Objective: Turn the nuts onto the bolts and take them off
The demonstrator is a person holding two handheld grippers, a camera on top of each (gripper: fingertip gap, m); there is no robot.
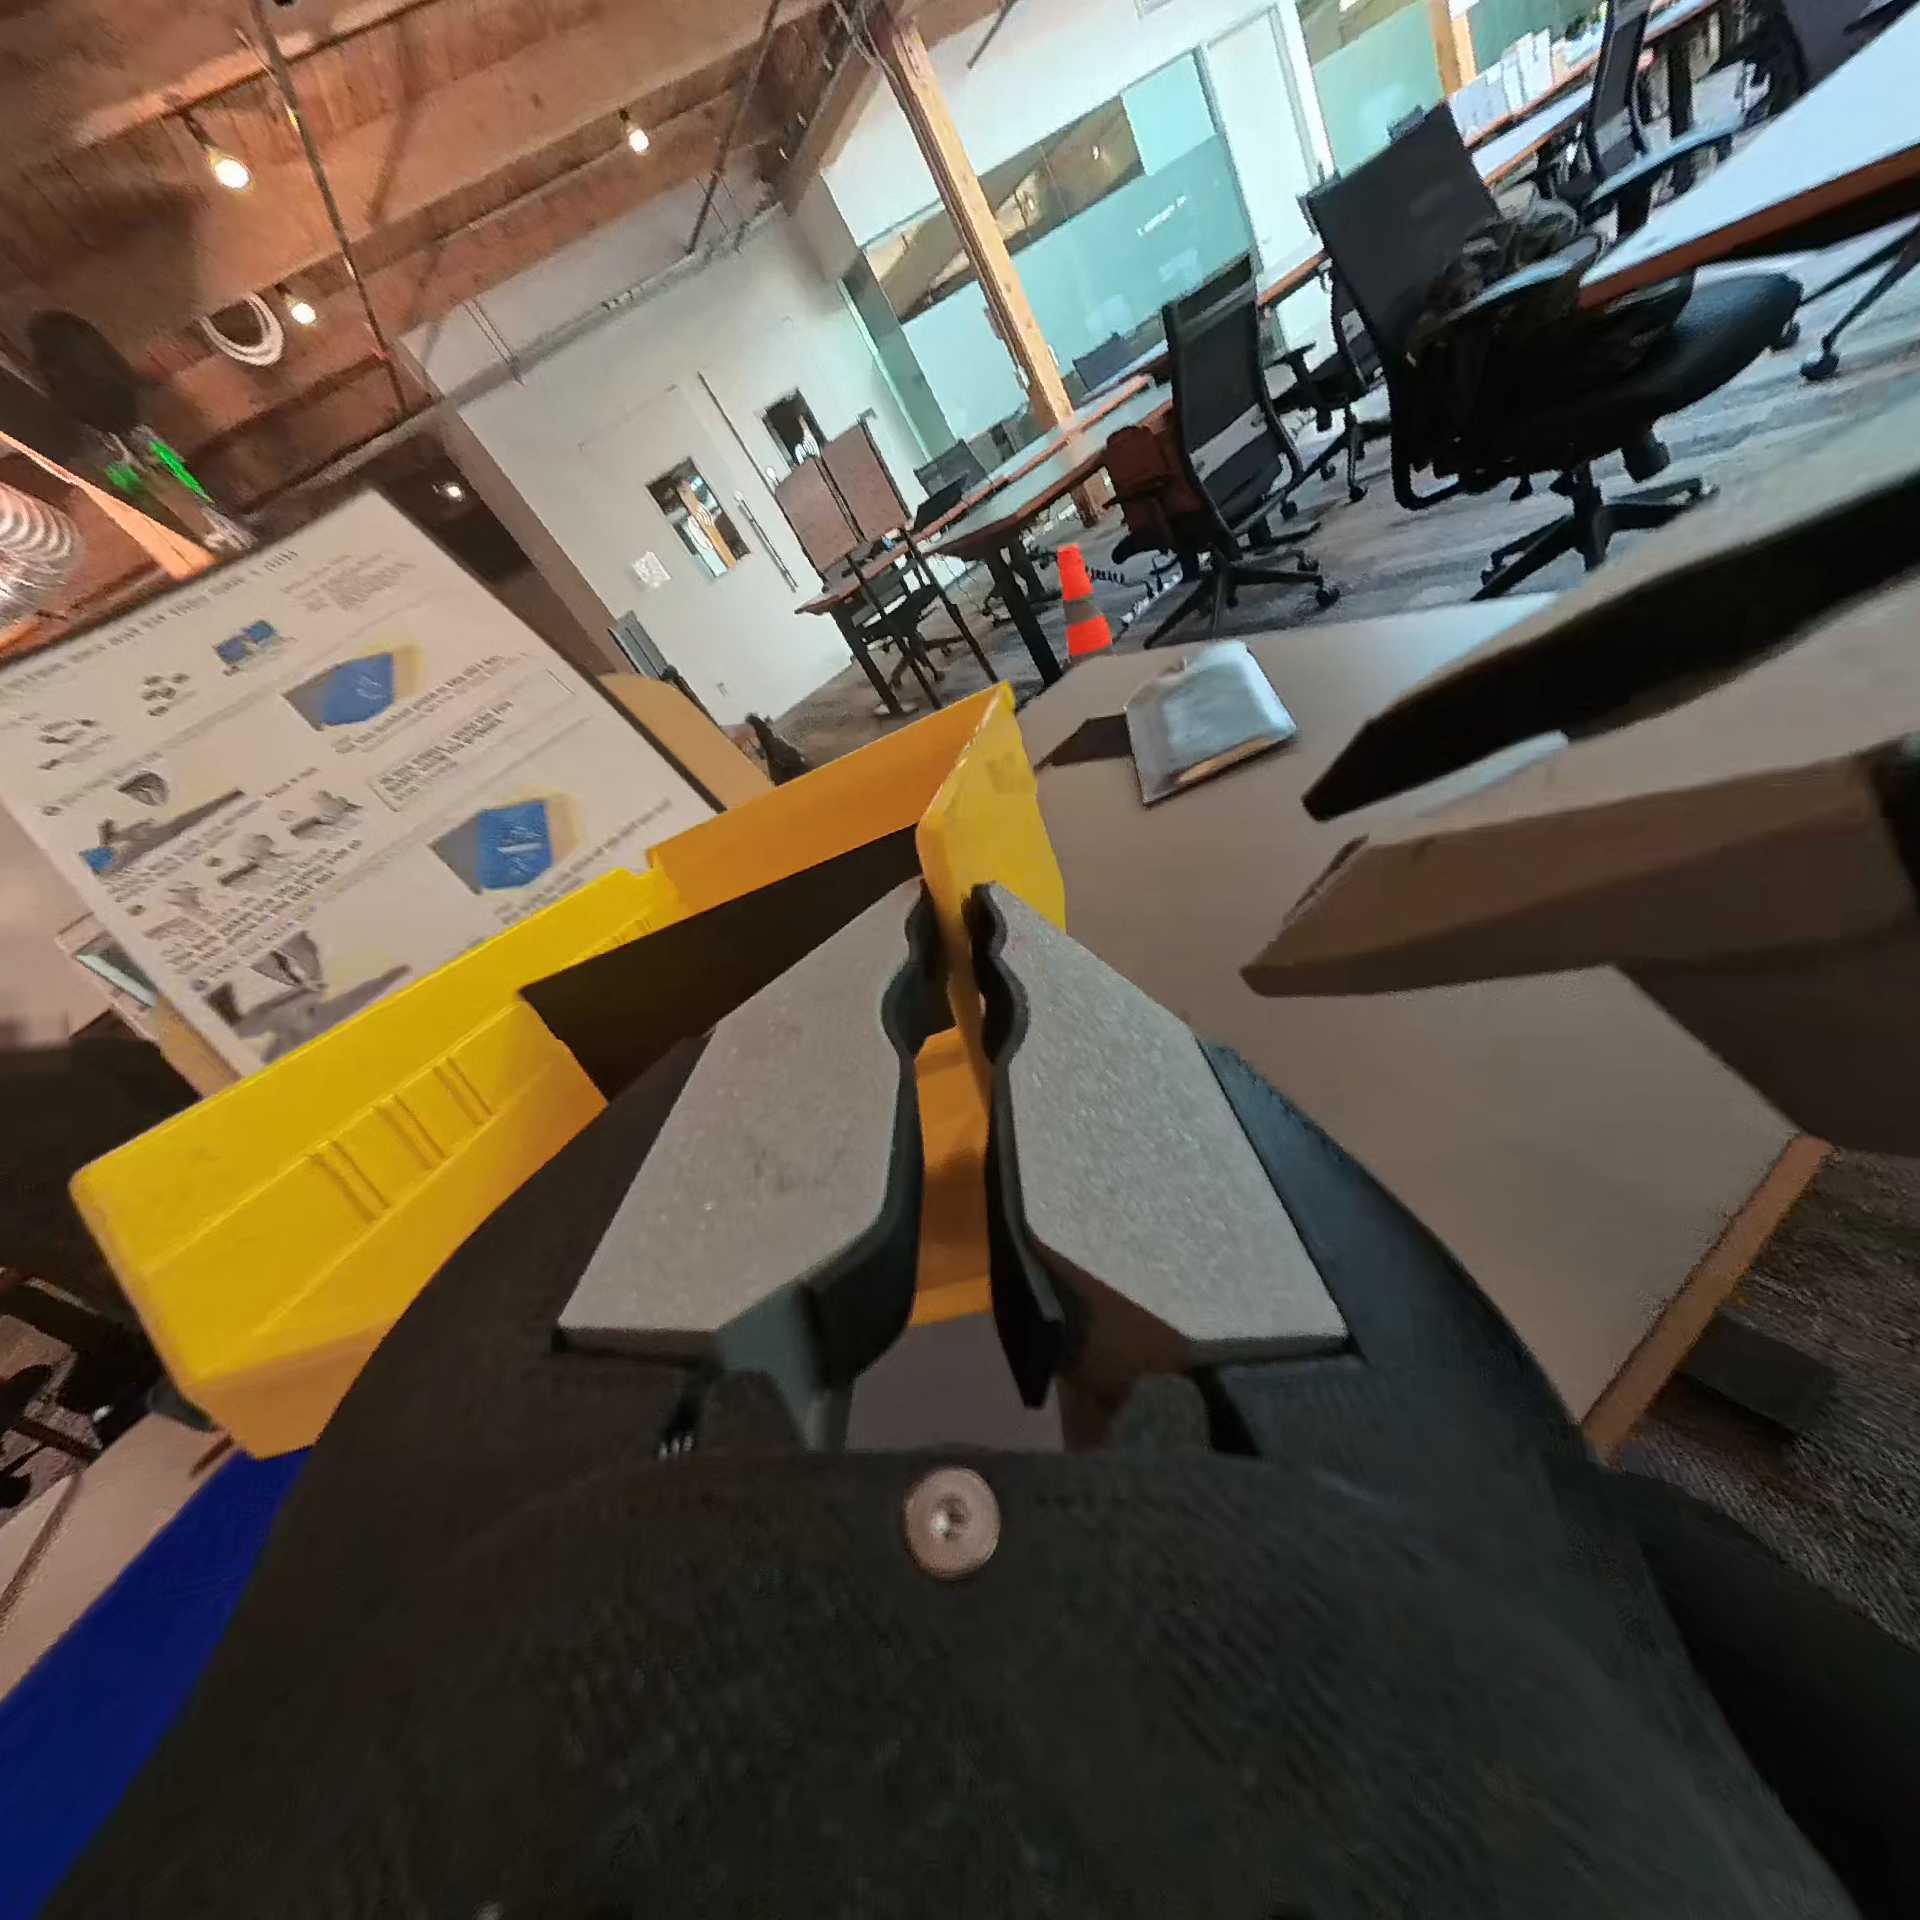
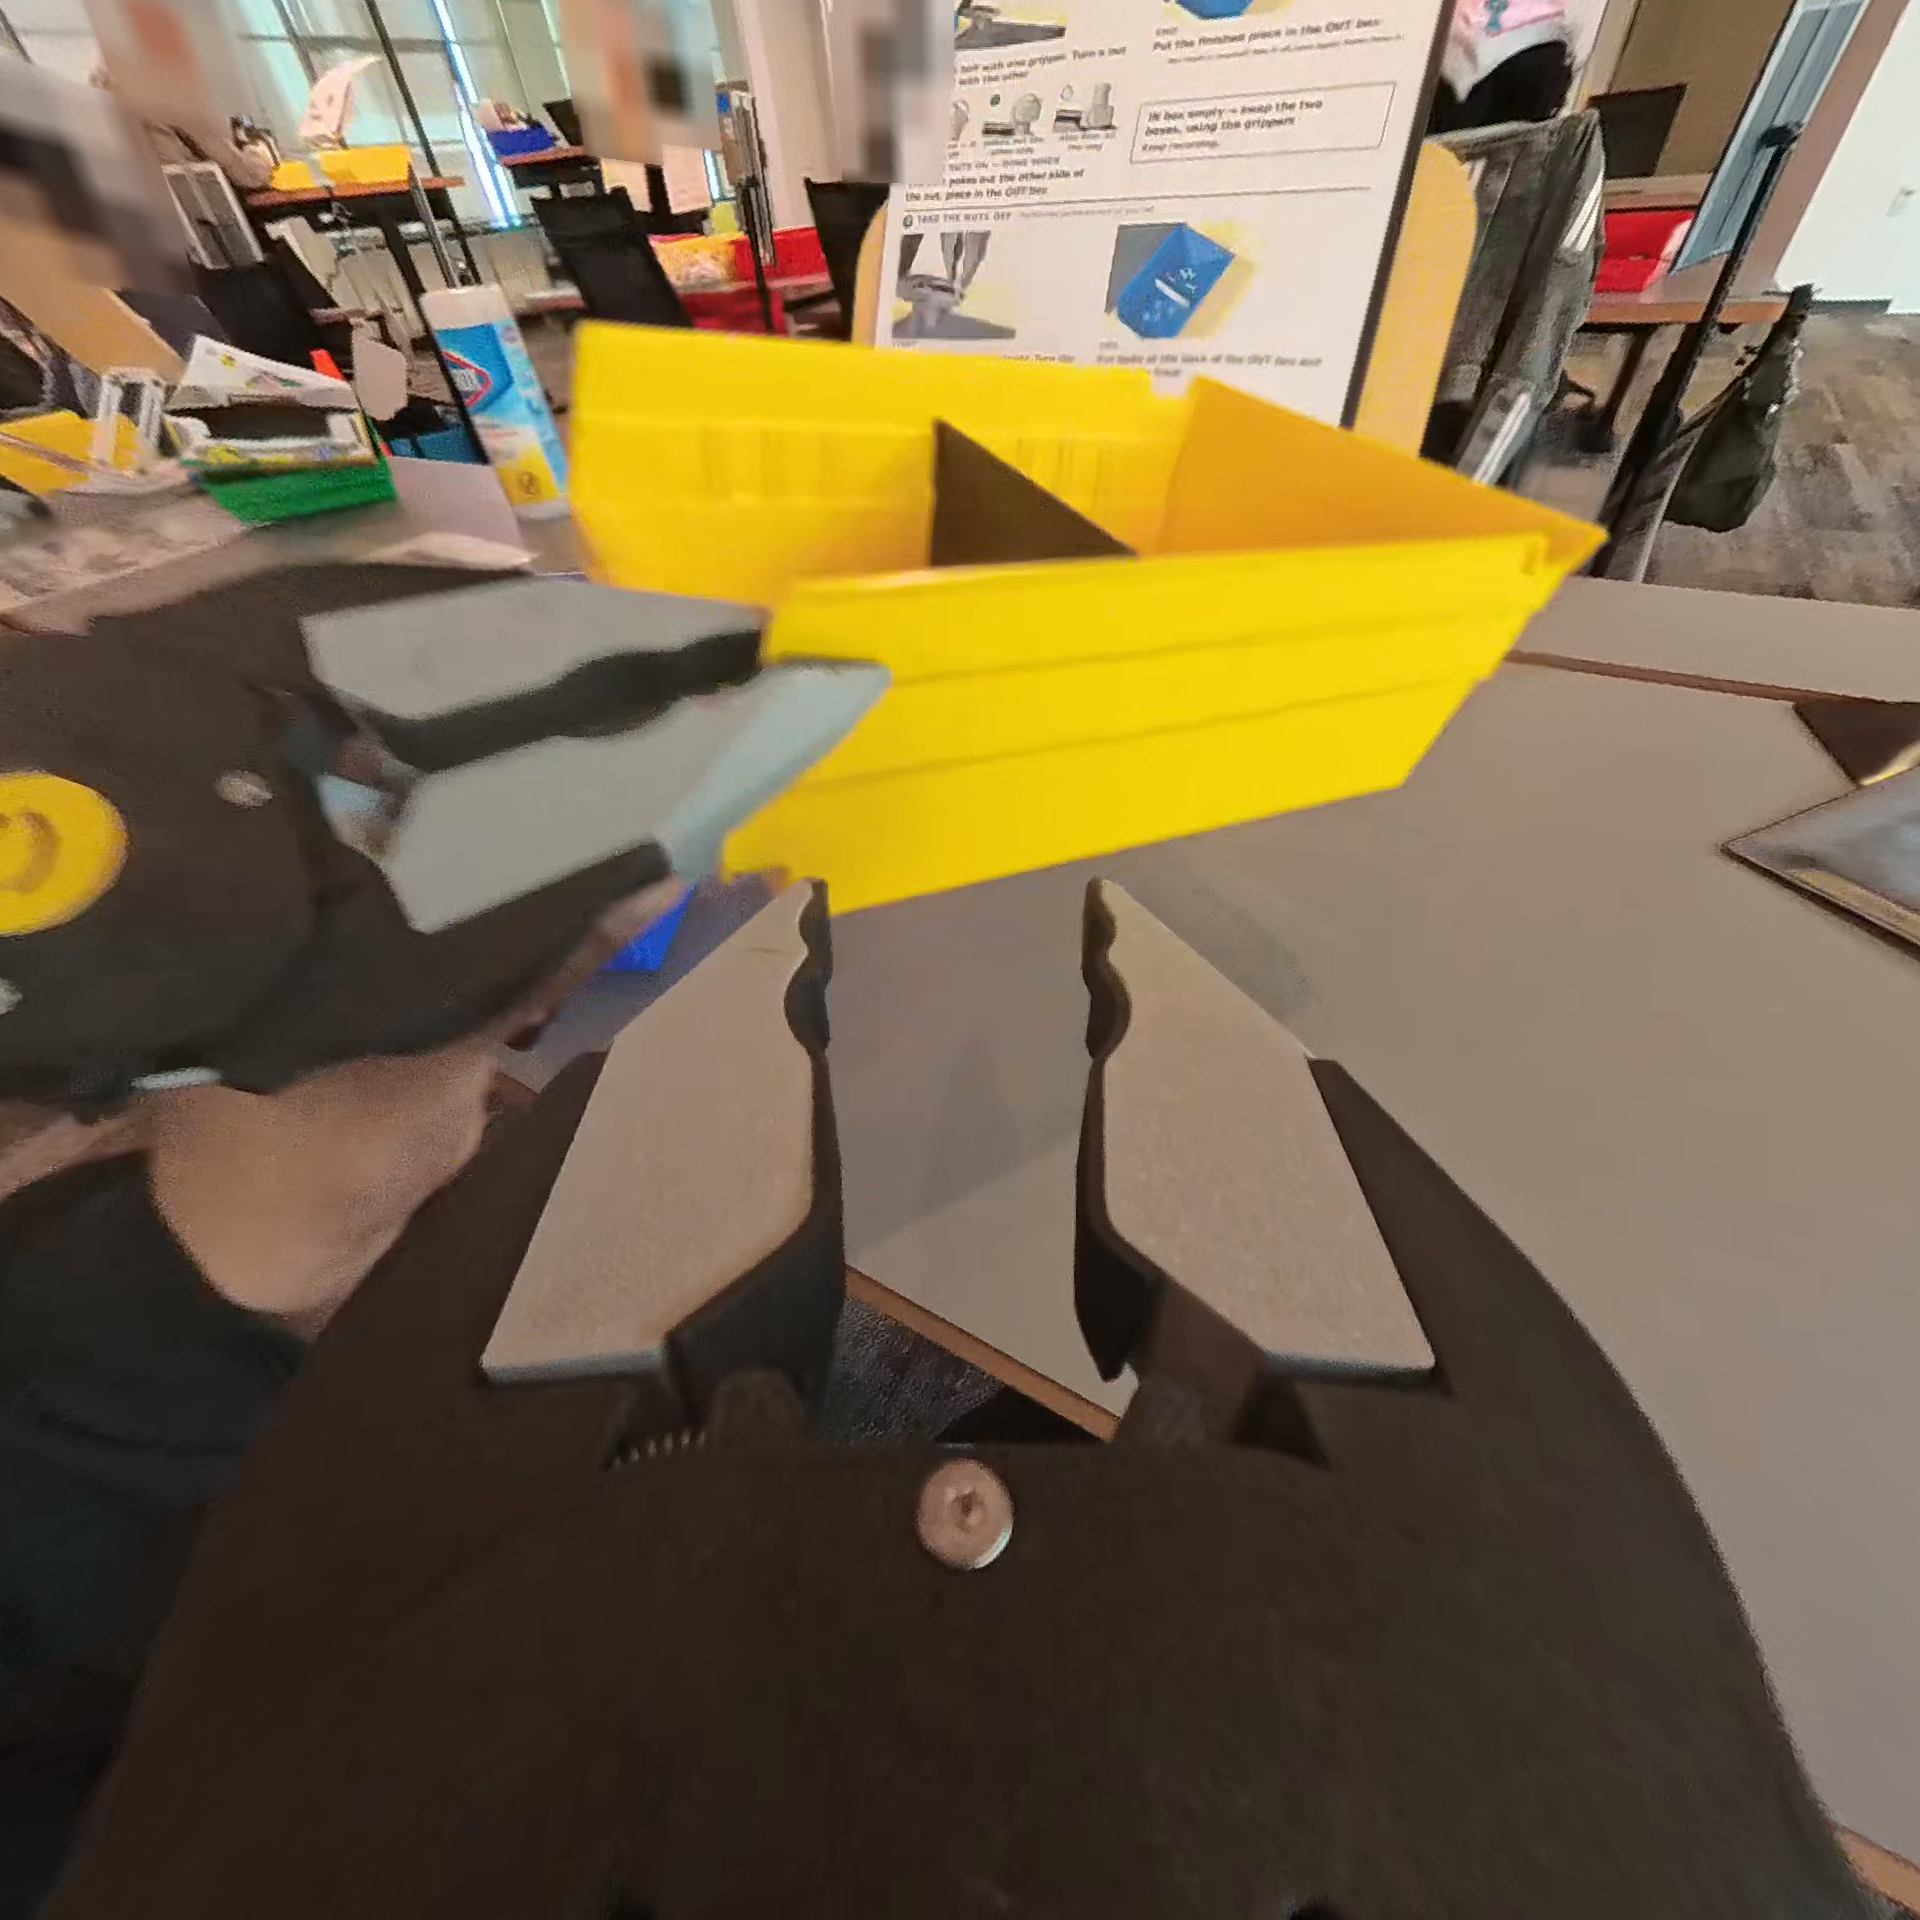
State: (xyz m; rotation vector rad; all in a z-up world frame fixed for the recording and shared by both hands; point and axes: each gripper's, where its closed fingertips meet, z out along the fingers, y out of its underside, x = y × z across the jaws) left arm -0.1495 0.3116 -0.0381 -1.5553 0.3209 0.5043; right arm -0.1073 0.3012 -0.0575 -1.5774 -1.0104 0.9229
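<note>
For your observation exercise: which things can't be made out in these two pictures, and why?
- Yellow bin contents: both views, hidden by its walls and black divider.
- Nuts and bolts: seen nowhere.
- Blue bin: left wrist view, cut by the edge and the left tongs.
- Background people: right wrist view, mosaicked.

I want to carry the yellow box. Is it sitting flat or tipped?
Tipped. The yellow box slants above the table, pinched by the left gripper.

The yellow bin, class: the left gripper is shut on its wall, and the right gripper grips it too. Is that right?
Not quite. The right gripper is open and holds nothing, short of the yellow bin, as the right wrist view shows. The left gripper is indeed shut on the wall.
</note>
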